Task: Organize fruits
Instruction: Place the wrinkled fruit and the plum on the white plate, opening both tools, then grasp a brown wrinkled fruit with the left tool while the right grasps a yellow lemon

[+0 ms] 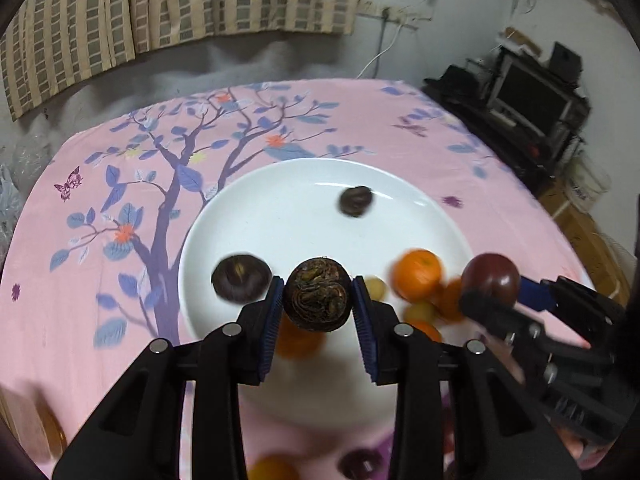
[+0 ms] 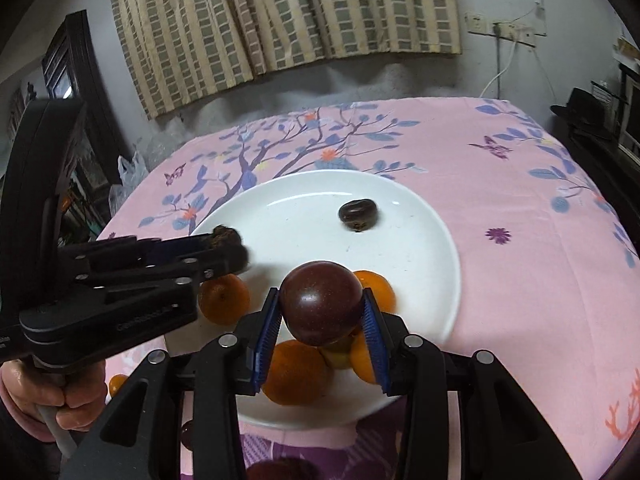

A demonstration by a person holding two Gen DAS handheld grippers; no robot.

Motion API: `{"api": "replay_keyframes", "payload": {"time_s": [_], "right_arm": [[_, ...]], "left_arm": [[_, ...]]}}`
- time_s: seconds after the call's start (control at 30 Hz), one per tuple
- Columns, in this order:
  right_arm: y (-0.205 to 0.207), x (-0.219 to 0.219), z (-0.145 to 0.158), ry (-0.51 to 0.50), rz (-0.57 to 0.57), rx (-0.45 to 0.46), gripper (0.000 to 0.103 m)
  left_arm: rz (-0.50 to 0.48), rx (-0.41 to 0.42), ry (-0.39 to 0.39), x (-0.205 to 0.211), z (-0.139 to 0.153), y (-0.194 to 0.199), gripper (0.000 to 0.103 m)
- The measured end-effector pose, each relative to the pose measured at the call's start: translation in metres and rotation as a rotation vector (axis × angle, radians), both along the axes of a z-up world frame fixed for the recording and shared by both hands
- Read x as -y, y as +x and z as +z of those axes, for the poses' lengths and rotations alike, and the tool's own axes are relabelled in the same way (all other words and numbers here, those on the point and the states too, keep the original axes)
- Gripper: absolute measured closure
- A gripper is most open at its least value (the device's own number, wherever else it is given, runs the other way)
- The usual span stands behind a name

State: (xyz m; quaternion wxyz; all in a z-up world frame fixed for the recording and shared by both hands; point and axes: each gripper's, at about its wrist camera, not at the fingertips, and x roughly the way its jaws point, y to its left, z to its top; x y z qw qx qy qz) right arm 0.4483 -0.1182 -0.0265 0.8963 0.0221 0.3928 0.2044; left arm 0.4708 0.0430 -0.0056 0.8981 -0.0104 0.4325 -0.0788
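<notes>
Seen first through the left wrist camera, the left gripper (image 1: 318,300) is closed on a wrinkled dark fruit (image 1: 318,295), which is pinched between the blue pads of both fingers (image 1: 270,320) above the near part of the white plate (image 1: 280,216). Two more dark fruits are seen on the plate: one (image 1: 241,283) just beside the left finger, another (image 1: 356,201) well apart toward the far side. An orange (image 1: 417,275) is blurred near the plate's right rim, among other small fruits. The right gripper (image 1: 492,292) is seen at the right, gripping a smooth purple fruit (image 1: 491,277). Bare plate is left across the middle, and the pink floral cloth (image 1: 120,160) on the counter is left open to the left and beyond.

Through the right wrist camera, the right gripper (image 2: 322,312) is clamped on the purple fruit (image 2: 321,304), held above a cluster of oranges (image 2: 296,372) at the plate's (image 2: 304,208) near edge. The left gripper (image 2: 224,248) is seen reaching in from the left over the plate's left rim, with the wrinkled fruit (image 2: 224,235) partly hidden between its fingers. One dark fruit (image 2: 357,214) is seen lying alone on the far half. Open cloth (image 2: 500,200) is seen to the right of the rim.
</notes>
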Motion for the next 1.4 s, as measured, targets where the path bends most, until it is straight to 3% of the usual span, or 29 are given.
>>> {"api": "replay_keyframes", "payload": {"time_s": [0.13,0.17,0.2,0.27,0.37,0.47,0.53,0.6,0.73,0.8,1.2,1.4], "right_arm": [[-0.006,0.0,0.003,0.001,0.019,0.01,0.057],[-0.009,0.001,0.008,0.0,0.017,0.024,0.057],[-0.014,0.004,0.013,0.003,0.015,0.039,0.055],[-0.03,0.012,0.027,0.027,0.011,0.078,0.05],[-0.056,0.023,0.037,0.037,0.022,0.134,0.045],[-0.081,0.037,0.035,0.015,-0.002,0.171,0.045],[-0.091,0.048,0.027,0.0,-0.022,0.164,0.045],[-0.093,0.061,0.012,-0.052,-0.081,0.12,0.045],[-0.093,0.078,-0.012,-0.087,-0.139,0.012,0.044],[-0.095,0.08,-0.02,-0.092,-0.138,-0.021,0.044],[-0.113,0.063,-0.04,-0.169,-0.064,-0.073,0.044],[-0.112,0.062,-0.047,-0.196,-0.066,-0.099,0.055]], "left_arm": [[0.003,-0.017,0.033,0.004,-0.013,0.016,0.069],[0.01,-0.009,0.049,0.005,-0.014,0.015,0.061],[0.021,0.002,0.072,0.006,-0.012,0.013,0.044],[0.048,0.043,0.108,0.007,-0.005,0.001,0.023],[0.057,0.124,0.15,0.005,0.013,-0.03,0.007],[0.087,0.179,0.145,-0.006,0.026,-0.076,0.005],[0.11,0.183,0.085,-0.015,0.024,-0.103,0.005],[0.135,0.172,0.003,-0.024,0.013,-0.129,0.005],[0.159,0.113,-0.061,-0.025,-0.015,-0.157,0.005],[0.159,0.081,-0.064,-0.022,-0.023,-0.164,0.005],[0.13,0.11,-0.045,-0.006,-0.031,-0.185,0.005],[0.131,0.112,-0.034,-0.006,-0.031,-0.185,0.005]]}}
